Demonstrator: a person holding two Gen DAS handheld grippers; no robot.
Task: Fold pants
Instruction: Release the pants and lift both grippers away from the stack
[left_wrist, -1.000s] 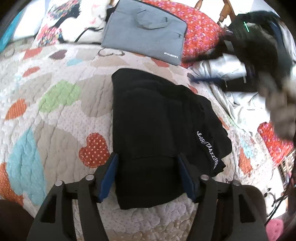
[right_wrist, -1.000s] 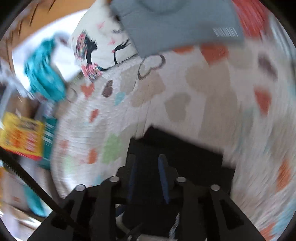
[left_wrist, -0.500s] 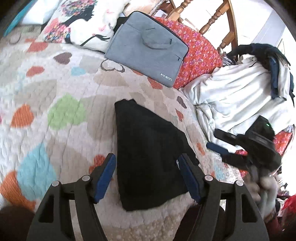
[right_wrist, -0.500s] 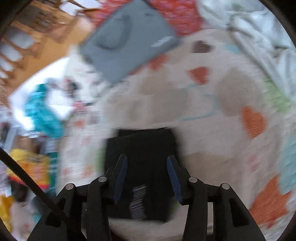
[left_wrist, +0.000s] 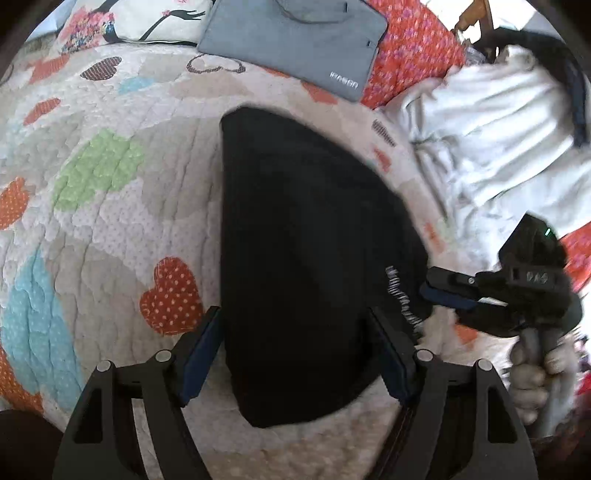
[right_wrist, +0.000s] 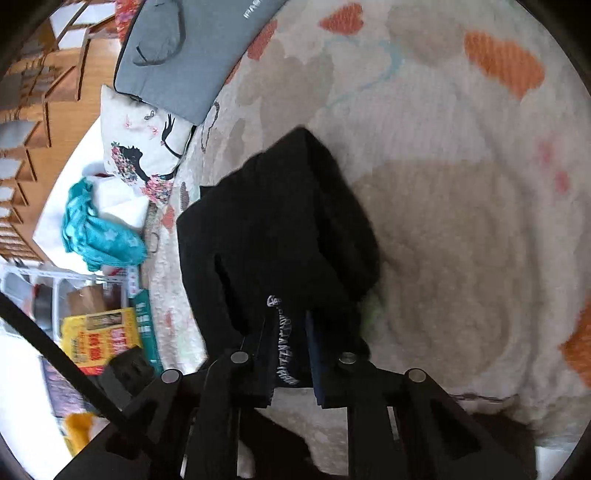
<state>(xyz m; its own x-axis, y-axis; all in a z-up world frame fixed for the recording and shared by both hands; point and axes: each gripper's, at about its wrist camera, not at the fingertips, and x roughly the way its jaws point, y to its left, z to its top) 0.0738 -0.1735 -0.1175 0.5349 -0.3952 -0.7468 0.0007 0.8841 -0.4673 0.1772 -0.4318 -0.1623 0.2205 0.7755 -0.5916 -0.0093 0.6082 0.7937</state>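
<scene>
The black pants (left_wrist: 306, 258) lie folded on a heart-patterned quilt (left_wrist: 110, 221). My left gripper (left_wrist: 295, 350) is open, its fingers astride the near end of the pants just above the cloth. My right gripper (left_wrist: 443, 291) comes in from the right in the left wrist view and is shut on the pants' edge with the white lettering. In the right wrist view the right gripper (right_wrist: 290, 354) pinches that lettered edge (right_wrist: 284, 343), and the pants (right_wrist: 280, 229) rise bunched up from the quilt (right_wrist: 461, 221).
A grey laptop bag (left_wrist: 295, 40) lies at the back against a red floral cushion (left_wrist: 413, 51). A printed pillow (left_wrist: 147, 22) is at the back left, a pile of white clothes (left_wrist: 498, 140) on the right. Boxes and teal cloth (right_wrist: 96, 232) lie beside the bed.
My right gripper came back to the pants and closed on the lettered edge, lifting it. My left gripper moved closer over the near end and stayed open.
</scene>
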